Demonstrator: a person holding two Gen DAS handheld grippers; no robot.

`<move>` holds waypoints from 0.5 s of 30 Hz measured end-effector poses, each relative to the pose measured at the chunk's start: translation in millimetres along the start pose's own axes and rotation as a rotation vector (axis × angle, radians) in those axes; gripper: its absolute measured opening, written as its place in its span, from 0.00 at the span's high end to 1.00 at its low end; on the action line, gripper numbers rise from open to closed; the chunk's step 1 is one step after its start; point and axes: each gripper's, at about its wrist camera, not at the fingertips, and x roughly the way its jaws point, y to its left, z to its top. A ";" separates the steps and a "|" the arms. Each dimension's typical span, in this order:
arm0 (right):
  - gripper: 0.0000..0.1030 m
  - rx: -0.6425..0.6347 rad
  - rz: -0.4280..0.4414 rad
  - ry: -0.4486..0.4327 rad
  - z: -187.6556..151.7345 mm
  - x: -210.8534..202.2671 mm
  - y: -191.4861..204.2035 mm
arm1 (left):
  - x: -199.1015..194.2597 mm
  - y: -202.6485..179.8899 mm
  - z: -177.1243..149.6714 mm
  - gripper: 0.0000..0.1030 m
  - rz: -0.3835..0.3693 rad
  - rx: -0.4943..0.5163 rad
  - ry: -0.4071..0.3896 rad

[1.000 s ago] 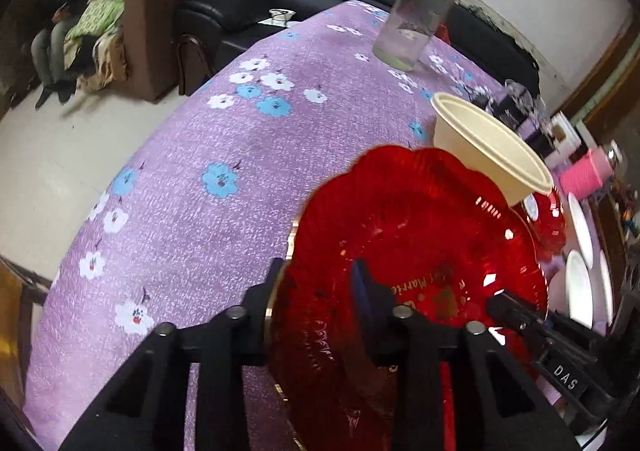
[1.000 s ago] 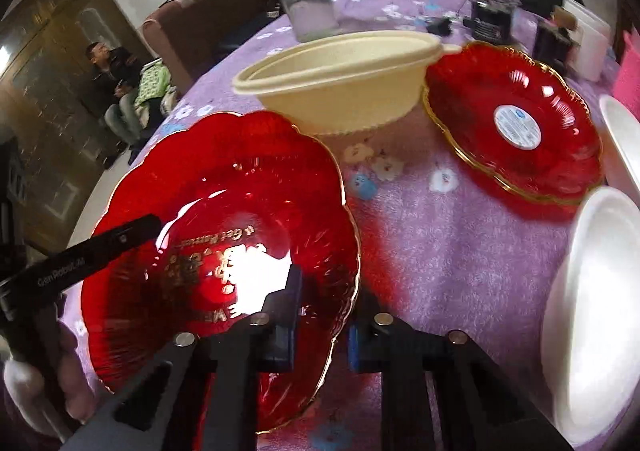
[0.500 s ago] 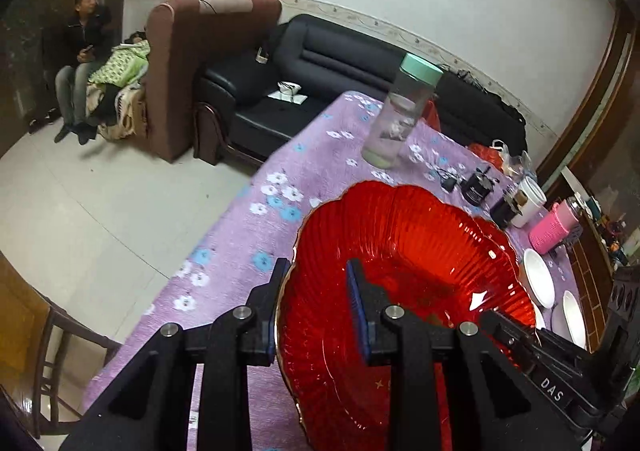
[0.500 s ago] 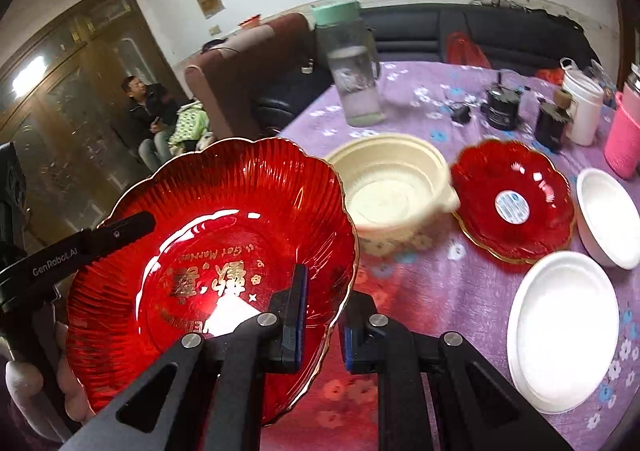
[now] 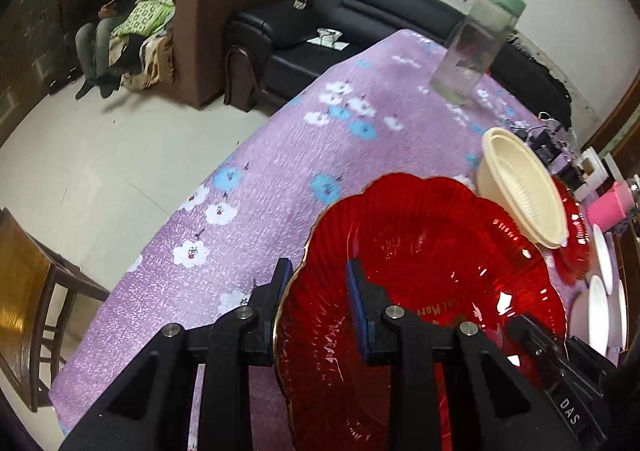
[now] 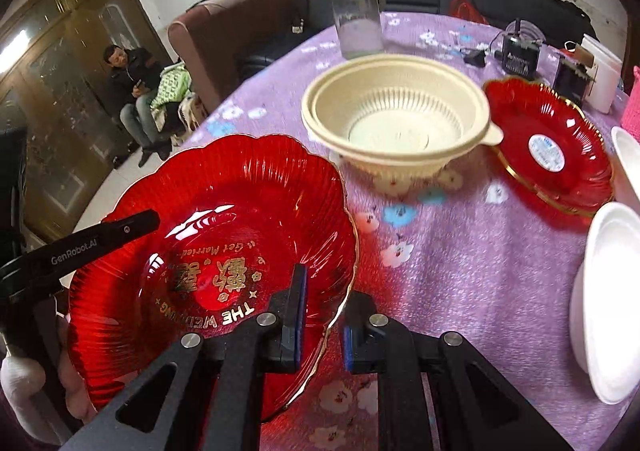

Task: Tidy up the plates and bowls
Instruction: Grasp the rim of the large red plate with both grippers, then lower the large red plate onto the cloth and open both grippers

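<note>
left wrist – change: camera is tipped back down versus half a second ago; the wall and picture frame have left the top of view, and the cream bowl (image 5: 524, 195) shows again behind the red plate (image 5: 424, 291).
left wrist – grip: left gripper (image 5: 318, 299) is clenched on the near rim of the red plate, one finger outside the rim, one inside the dish.
left wrist – plate position: held over the purple floral tablecloth (image 5: 280, 171); whether it touches the cloth, cannot tell.
left wrist – edges: table edge runs diagonally on the left, with open floor and a wooden chair (image 5: 24, 291) beyond it.
left wrist – room: bare cloth ahead up to the clear jar (image 5: 476, 47); right side is crowded by the bowl, white dishes (image 5: 598, 311) and a pink cup (image 5: 610, 207).
right wrist – change: view is lower and nearer the table than half a second ago; the bowl looks larger.
right wrist – grip: right gripper (image 6: 322, 325) clamps the right rim of the same red plate, gold lettering facing up – left gripper's arm shows at the plate's far left.
right wrist – neighbours: cream bowl just beyond the plate, apart from it; second red plate (image 6: 548, 147) right of the bowl, its rim close under the bowl's tab.
right wrist – room: open strip of cloth between the held plate and the white plate (image 6: 608, 291) at the right edge.
</note>
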 end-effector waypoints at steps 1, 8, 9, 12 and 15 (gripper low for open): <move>0.84 -0.005 0.001 -0.002 -0.9 1.9 0.8 | 1.4 1.7 -0.3 0.74 -0.001 -0.007 0.003; 0.59 0.011 0.013 -0.004 -7.9 -8.4 -3.3 | -28.6 15.3 -2.5 0.42 -0.051 -0.072 -0.040; 0.54 0.013 0.020 -0.017 -7.2 -14.8 -5.5 | -39.3 16.9 -4.1 0.41 -0.057 -0.077 -0.057; 0.54 -0.005 0.012 -0.068 -13.0 -41.2 -9.3 | -69.8 18.5 -12.6 0.30 -0.062 -0.099 -0.109; 0.50 -0.004 0.028 -0.114 -28.1 -69.6 -16.2 | -100.4 11.8 -25.1 0.22 -0.074 -0.101 -0.179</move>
